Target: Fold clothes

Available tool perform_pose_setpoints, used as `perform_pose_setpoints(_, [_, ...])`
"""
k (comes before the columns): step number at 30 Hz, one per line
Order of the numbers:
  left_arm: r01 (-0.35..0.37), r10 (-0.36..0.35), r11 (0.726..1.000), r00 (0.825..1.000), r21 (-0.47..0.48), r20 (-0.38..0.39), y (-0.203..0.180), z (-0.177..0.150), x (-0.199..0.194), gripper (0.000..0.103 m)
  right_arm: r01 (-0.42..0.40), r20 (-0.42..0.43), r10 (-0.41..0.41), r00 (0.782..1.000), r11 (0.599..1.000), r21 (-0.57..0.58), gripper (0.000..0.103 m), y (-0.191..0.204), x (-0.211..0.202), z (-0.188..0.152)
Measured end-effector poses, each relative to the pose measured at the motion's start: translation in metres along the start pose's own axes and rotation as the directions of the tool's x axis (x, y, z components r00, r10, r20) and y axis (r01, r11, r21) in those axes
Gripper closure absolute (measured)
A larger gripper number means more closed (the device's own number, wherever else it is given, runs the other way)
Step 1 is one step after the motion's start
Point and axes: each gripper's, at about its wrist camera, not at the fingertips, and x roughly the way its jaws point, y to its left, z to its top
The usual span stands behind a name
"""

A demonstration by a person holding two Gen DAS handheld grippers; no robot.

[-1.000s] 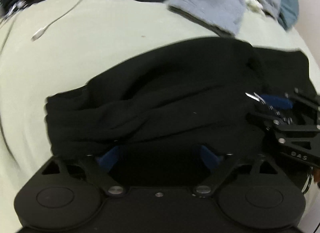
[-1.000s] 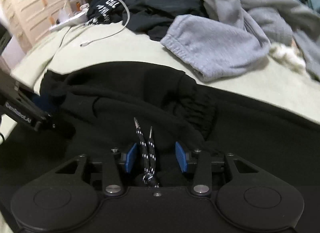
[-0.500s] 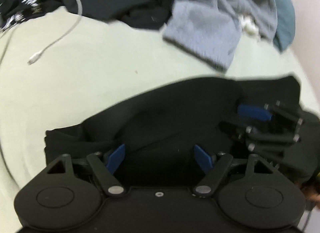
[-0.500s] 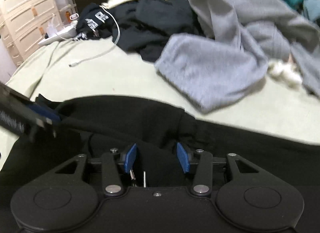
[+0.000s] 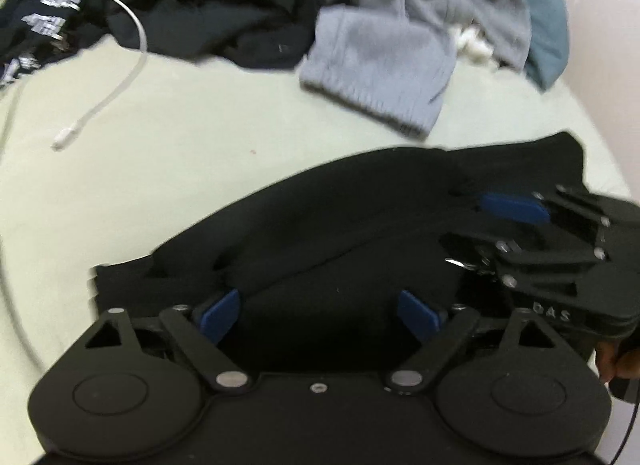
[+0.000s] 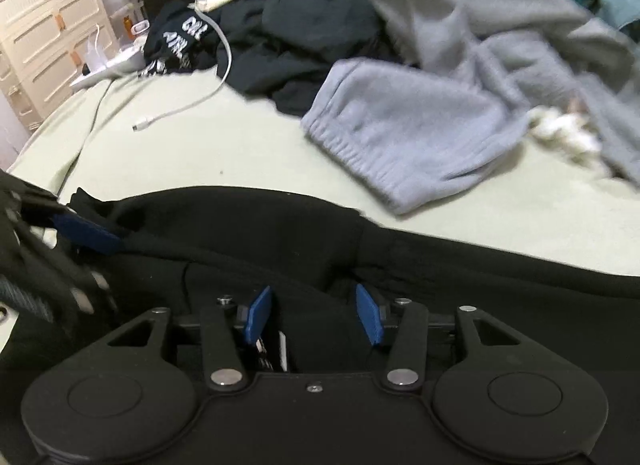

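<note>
Both wrist views sit low and close over the black garment (image 5: pixel 360 217), facing the clothes pile (image 6: pixel 460 45) across the bed; each catches the other gripper.

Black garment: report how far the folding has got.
Done: the black garment lies doubled over on the bed sheet. In hand: the left claw and right claw sit open over it, gripping nothing. Left: the grey sweatpants and the dark clothes pile lie unfolded.
</note>
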Motion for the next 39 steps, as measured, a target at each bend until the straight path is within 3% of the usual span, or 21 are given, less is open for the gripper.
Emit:
perform_pose_setpoints(3, [-0.011, 0.011, 1.000, 1.000, 0.015, 0.011, 0.006, -0.021, -0.032, 0.014, -0.051, 0.019, 0.049, 0.999, 0.997, 0.064, 0.039, 0.005, -0.034, -0.023])
perform_pose_setpoints(6, [-0.058, 0.058, 0.998, 0.998, 0.006, -0.005, 0.021, -0.042, -0.053, 0.014, -0.069, -0.012, 0.070, 0.997, 0.996, 0.055, 0.039, 0.020, -0.049, -0.048])
perform_pose_setpoints(10, [-0.132, 0.132, 0.990, 0.991, 0.054, 0.003, 0.040, -0.062, -0.088, 0.014, -0.034, -0.157, 0.040, 0.987, 0.998, 0.043, 0.039, 0.034, -0.037, -0.093])
perform_pose_setpoints(12, [-0.176, 0.175, 0.980, 0.984, 0.093, 0.019, 0.046, -0.068, -0.110, 0.014, -0.035, -0.151, 0.046, 0.987, 0.997, 0.075, 0.039, 0.029, -0.032, -0.110])
perform_pose_setpoints(14, [-0.187, 0.185, 0.976, 0.982, 0.107, 0.033, 0.047, -0.071, -0.131, 0.014, -0.043, -0.119, 0.053, 0.991, 0.995, 0.091, 0.039, 0.027, -0.033, -0.116])
perform_pose_setpoints(17, [-0.205, 0.199, 0.968, 0.978, 0.142, 0.055, 0.040, -0.070, -0.149, 0.014, -0.058, -0.142, 0.063, 0.988, 0.998, 0.035, 0.034, 0.030, -0.030, -0.112])
perform_pose_setpoints(21, [-0.303, 0.291, 0.941, 0.952, 0.149, 0.096, 0.018, -0.064, -0.154, 0.014, -0.092, -0.151, 0.077, 0.986, 0.991, -0.096, 0.034, 0.035, -0.031, -0.112])
perform_pose_setpoints(26, [-0.234, 0.227, 0.968, 0.970, 0.086, 0.083, -0.014, -0.073, -0.130, 0.014, -0.149, -0.064, 0.147, 0.987, 0.988, -0.034, 0.034, 0.014, -0.063, -0.106])
perform_pose_setpoints(29, [-0.161, 0.160, 0.987, 0.985, 0.022, 0.063, -0.033, -0.085, -0.104, 0.014, -0.127, 0.021, 0.126, 0.992, 0.992, 0.018, 0.029, -0.007, -0.094, -0.113])
perform_pose_setpoints(31, [-0.146, 0.146, 0.989, 0.988, -0.007, 0.051, -0.039, -0.092, -0.093, 0.014, -0.118, 0.067, 0.111, 0.992, 0.986, 0.116, 0.028, -0.039, -0.116, -0.128])
perform_pose_setpoints(33, [-0.116, 0.118, 0.992, 0.993, -0.049, 0.031, -0.046, -0.101, -0.077, 0.014, -0.115, 0.085, 0.096, 0.992, 0.963, 0.245, 0.028, -0.074, -0.127, -0.148])
perform_pose_setpoints(35, [-0.096, 0.098, 0.991, 0.995, -0.094, 0.010, -0.052, -0.112, -0.061, 0.014, -0.109, 0.107, 0.072, 0.992, 0.908, 0.404, 0.028, -0.114, -0.137, -0.175])
perform_pose_setpoints(39, [-0.088, 0.087, 0.980, 0.996, -0.177, -0.014, -0.060, -0.129, -0.038, 0.014, -0.175, 0.198, 0.040, 0.979, 0.653, 0.737, 0.028, -0.184, -0.146, -0.249])
